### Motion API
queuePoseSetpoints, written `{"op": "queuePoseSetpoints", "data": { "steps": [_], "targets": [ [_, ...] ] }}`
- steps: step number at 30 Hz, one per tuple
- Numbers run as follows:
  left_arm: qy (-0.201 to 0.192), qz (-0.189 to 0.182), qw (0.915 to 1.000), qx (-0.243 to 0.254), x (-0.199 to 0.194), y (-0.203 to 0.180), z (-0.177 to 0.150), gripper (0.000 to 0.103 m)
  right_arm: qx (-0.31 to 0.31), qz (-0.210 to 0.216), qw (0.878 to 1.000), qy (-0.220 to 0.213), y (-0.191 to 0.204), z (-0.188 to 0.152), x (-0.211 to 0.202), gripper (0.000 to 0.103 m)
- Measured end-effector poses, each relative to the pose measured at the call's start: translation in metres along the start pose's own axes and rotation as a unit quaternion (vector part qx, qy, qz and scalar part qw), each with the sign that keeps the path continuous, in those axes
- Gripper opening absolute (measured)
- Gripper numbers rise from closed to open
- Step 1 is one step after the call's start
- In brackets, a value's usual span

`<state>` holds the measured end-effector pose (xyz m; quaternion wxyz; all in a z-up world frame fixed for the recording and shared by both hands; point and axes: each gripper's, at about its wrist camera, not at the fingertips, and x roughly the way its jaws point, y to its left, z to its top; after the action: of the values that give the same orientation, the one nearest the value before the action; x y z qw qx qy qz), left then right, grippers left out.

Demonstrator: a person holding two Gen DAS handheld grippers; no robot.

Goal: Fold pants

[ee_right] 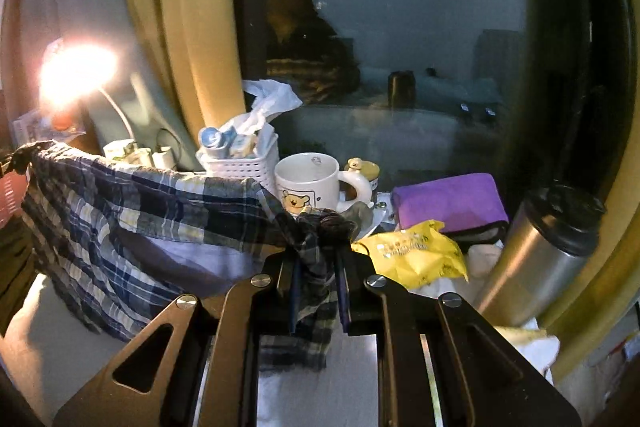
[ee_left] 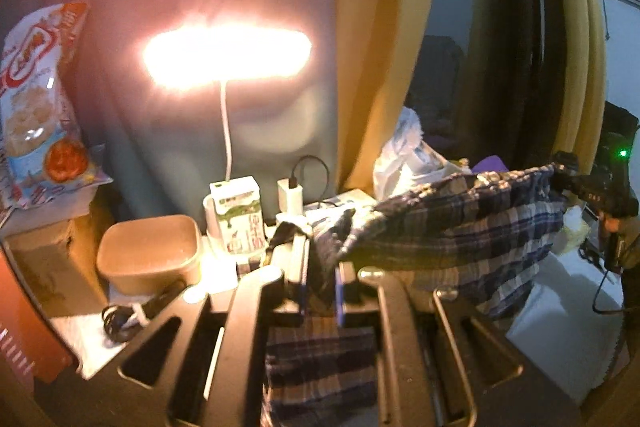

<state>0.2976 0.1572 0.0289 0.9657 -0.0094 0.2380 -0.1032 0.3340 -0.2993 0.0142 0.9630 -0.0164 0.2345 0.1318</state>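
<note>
The 2 grippers, left gripper (ee_left: 320, 267) and right gripper (ee_right: 318, 269), each pinch a bunched edge of the plaid pants (ee_right: 132, 211) stretched aloft between them above the white surface (ee_right: 316, 399), mid-fold; next, I judge, lowering it flat.

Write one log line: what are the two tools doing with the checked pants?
left tool: shut on pants | right tool: shut on pants | pants: lifted, stretched between tools | fold: not yet done

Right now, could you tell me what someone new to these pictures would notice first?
The glaring lamp at the back, left of the yellow curtain. Then the plaid pants stretched in the air between the left gripper and right gripper, each shut on an end. Behind them, a white bear mug sits among desk clutter.
</note>
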Motion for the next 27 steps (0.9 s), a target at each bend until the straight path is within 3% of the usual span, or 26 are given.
{"op": "queuePoseSetpoints", "data": {
  "steps": [12,18,23,26,27],
  "targets": [
    [0.086,-0.005,0.9952,-0.045,0.126,0.059,-0.013,0.013,0.006,-0.008,0.998,0.057,-0.003,0.006,0.103,0.016],
    [0.146,-0.007,0.9838,-0.103,0.162,0.096,-0.036,0.016,-0.003,-0.02,0.996,0.082,0.005,0.004,0.143,0.016],
    [0.157,0.046,0.9758,-0.146,0.16,0.128,-0.051,0.019,0.004,-0.043,0.994,0.102,0.005,0.0,0.167,0.017],
    [0.157,0.059,0.9734,-0.156,0.146,0.137,-0.056,0.021,0.007,-0.047,0.993,0.106,0.006,0.001,0.168,0.017],
    [0.157,0.06,0.9737,-0.154,0.142,0.136,-0.057,0.022,0.005,-0.048,0.993,0.107,0.007,0.002,0.168,0.023]
  ]
}}
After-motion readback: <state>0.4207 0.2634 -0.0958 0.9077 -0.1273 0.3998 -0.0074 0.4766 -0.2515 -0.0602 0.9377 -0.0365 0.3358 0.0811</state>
